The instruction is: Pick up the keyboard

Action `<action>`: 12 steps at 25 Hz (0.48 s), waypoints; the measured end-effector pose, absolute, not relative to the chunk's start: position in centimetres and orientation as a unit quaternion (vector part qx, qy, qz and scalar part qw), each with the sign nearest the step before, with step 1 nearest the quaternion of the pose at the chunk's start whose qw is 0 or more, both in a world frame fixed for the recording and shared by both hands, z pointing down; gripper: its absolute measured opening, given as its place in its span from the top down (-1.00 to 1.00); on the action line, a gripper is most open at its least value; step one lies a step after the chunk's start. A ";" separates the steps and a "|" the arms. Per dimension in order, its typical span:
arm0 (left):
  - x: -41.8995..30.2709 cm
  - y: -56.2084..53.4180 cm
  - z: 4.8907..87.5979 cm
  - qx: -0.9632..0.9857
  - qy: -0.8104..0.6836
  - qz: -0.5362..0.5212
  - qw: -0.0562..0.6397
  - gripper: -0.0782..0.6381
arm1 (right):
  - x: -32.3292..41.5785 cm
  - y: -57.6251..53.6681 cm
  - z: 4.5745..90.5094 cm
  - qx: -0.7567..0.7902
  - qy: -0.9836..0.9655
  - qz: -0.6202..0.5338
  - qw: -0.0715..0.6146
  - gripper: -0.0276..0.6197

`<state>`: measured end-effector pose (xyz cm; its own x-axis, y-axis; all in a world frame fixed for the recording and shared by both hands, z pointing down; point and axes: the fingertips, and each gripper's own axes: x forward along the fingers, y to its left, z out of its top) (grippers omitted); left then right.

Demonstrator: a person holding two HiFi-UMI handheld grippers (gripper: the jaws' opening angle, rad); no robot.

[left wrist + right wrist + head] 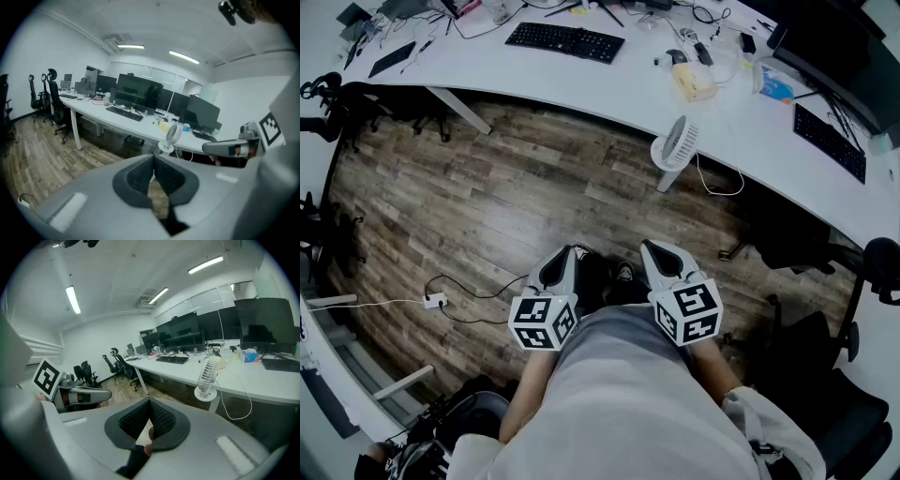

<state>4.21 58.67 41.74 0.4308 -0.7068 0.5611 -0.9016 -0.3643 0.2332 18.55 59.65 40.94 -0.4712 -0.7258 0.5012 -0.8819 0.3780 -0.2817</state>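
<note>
While the person holds both grippers close to the body over the wood floor (487, 197), the keyboard (565, 41) lies flat on the long white desk (609, 84), well apart from them at the far side of the head view. The left gripper (566, 253) has its jaws together at the tips with nothing between them; only floor shows through the small gap behind the pads. The right gripper (651, 246) is likewise closed and empty. The two sit side by side, near each other but apart, pointing forward and somewhat down. A white fan (675, 145) stands at the desk's near edge, right of the keyboard, and its cord (722, 183) loops off the edge. A second keyboard (830, 141) lies farther right on the desk, before dark monitors (834, 47). On the floor left of the grippers lies a small white plug (436, 301) with cables running from it.
</note>
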 end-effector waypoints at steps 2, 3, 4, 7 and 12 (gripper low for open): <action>4.6 58.6 41.8 0.806 -0.498 0.191 0.257 0.78 | 18.6 59.3 40.9 0.487 -0.820 0.266 0.138 0.91; 4.7 58.5 41.6 0.807 -0.499 0.189 0.255 0.78 | 18.6 59.2 40.9 0.484 -0.823 0.268 0.132 0.91; 4.6 58.3 41.5 0.807 -0.502 0.183 0.252 0.78 | 18.5 59.1 40.9 0.480 -0.825 0.269 0.129 0.91; 3.8 57.6 40.9 0.807 -0.512 0.156 0.251 0.78 | 18.2 58.6 41.2 0.474 -0.828 0.264 0.140 0.91; 1.8 55.8 41.0 0.793 -0.529 0.149 0.263 0.78 | 17.5 57.1 41.1 0.468 -0.829 0.279 0.125 0.91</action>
<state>1.77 55.81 40.99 0.3953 -0.7608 0.5147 -0.9176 -0.3018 0.2586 17.48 57.06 41.12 -0.5304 -0.7068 0.4682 -0.8460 0.4056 -0.3461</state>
